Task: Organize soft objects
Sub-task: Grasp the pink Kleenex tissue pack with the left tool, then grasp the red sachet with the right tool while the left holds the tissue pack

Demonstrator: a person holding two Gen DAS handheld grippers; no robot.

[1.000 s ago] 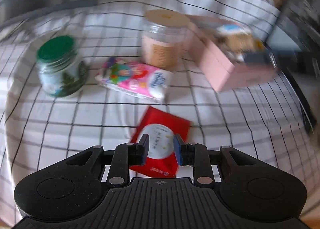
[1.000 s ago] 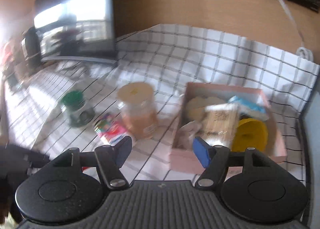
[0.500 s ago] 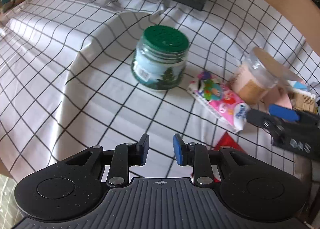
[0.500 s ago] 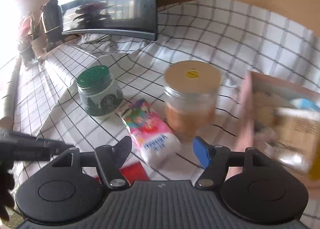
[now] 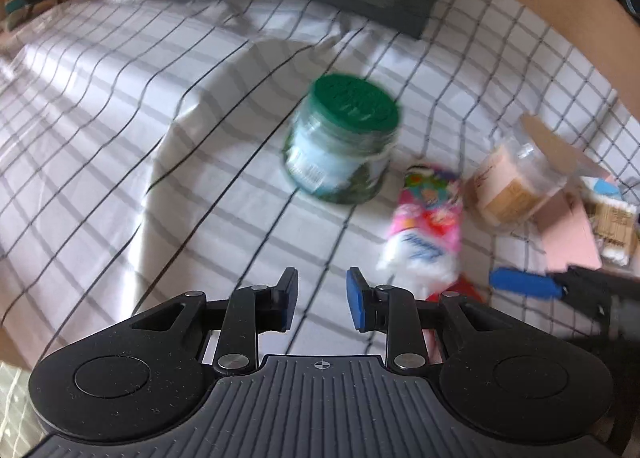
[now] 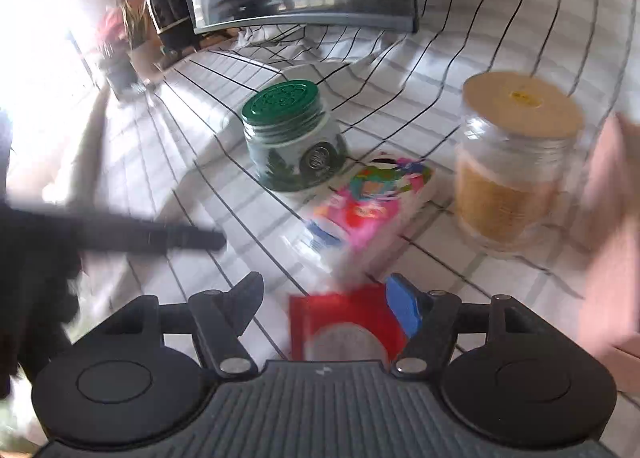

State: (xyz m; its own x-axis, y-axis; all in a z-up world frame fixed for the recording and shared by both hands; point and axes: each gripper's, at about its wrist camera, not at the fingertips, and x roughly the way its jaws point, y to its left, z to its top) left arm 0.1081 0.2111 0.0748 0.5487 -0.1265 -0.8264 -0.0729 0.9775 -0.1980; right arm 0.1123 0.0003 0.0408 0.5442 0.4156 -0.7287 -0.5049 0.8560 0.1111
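Nearest to me, my right hand-held gripper (image 6: pixel 326 308) is spreading wide open and holding nothing, now dropping over the red packet (image 6: pixel 346 328), which is lying flat on the checked surface (image 5: pixel 120 145) between its fingers; a second ago that gripper was pointing at the pink box instead. I am reading this as the approach to picking the packet up. My left hand-held gripper (image 5: pixel 322 298) is staying partly open and empty, and it has been swinging away from the red packet, which only shows as a sliver at its right finger, so the pickup is passing to the right side.

Just beyond the packet the pink tissue pack (image 6: pixel 372 197), another soft thing, is lying on the surface, its near end almost touching the packet. It could get nudged as I close.

Farther out, the green-lidded jar (image 6: pixel 292 141) is standing upright beside the tissue pack, and the clear jar with the tan lid (image 6: pixel 516 165) is standing to the right. The pink box (image 5: pixel 572 236) is sitting past that jar, already holding several items; I am judging it the likely destination, with the clear jar standing partly in the way.
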